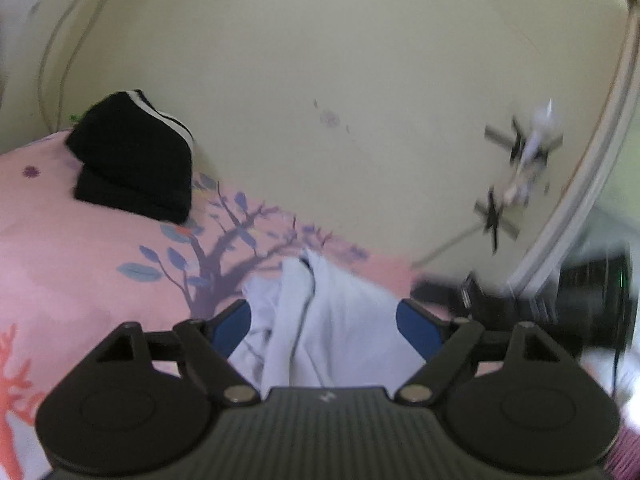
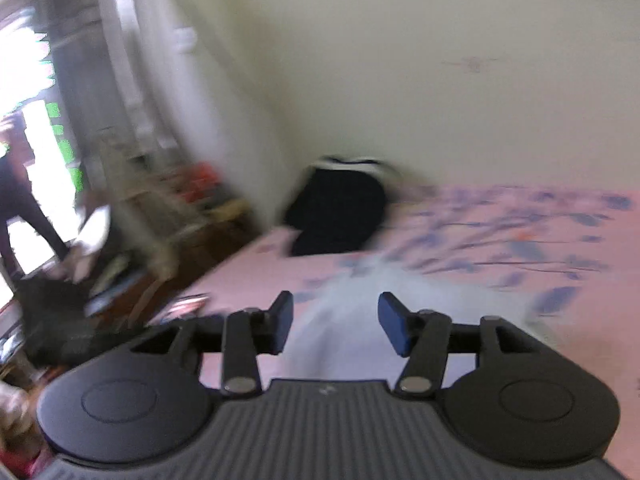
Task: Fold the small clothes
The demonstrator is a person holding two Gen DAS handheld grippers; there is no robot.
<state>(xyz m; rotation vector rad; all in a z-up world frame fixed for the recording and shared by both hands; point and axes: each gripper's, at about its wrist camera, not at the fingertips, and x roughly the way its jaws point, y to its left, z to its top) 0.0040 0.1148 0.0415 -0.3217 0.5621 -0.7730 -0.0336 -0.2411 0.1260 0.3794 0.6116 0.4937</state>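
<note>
We start with the bed (image 1: 60, 248), its pink sheet printed with a purple tree, pushed up against a pale wall (image 1: 320, 80); that broad flat sheet is where we do our folding. On the far corner by the wall sits 1 black garment (image 1: 132, 160) with white stripes, squared into a compact block, and we judge it is already folded and parked there to keep it out of the way.

Nearer to us, a pale blue-white garment (image 1: 320, 320) lies bunched in soft ridges on the sheet, rumpled rather than flat. It runs up between the blue pads of the left hand-held gripper (image 1: 324, 320), whose jaws stand wide apart with the pads clear of the cloth, so nothing is clamped. In the right wrist view, heavily blurred, the same pale garment (image 2: 340, 320) streaks up between the jaws of the right hand-held gripper (image 2: 334, 320), which are also parted with a gap on both sides of the cloth; we see no pinch there either.

So both of our hand-held grippers are open and the cloth rests loose on the bed. We judge this piece still needs spreading before any fold. Loose bunching could make a clean edge hard to find.
</note>
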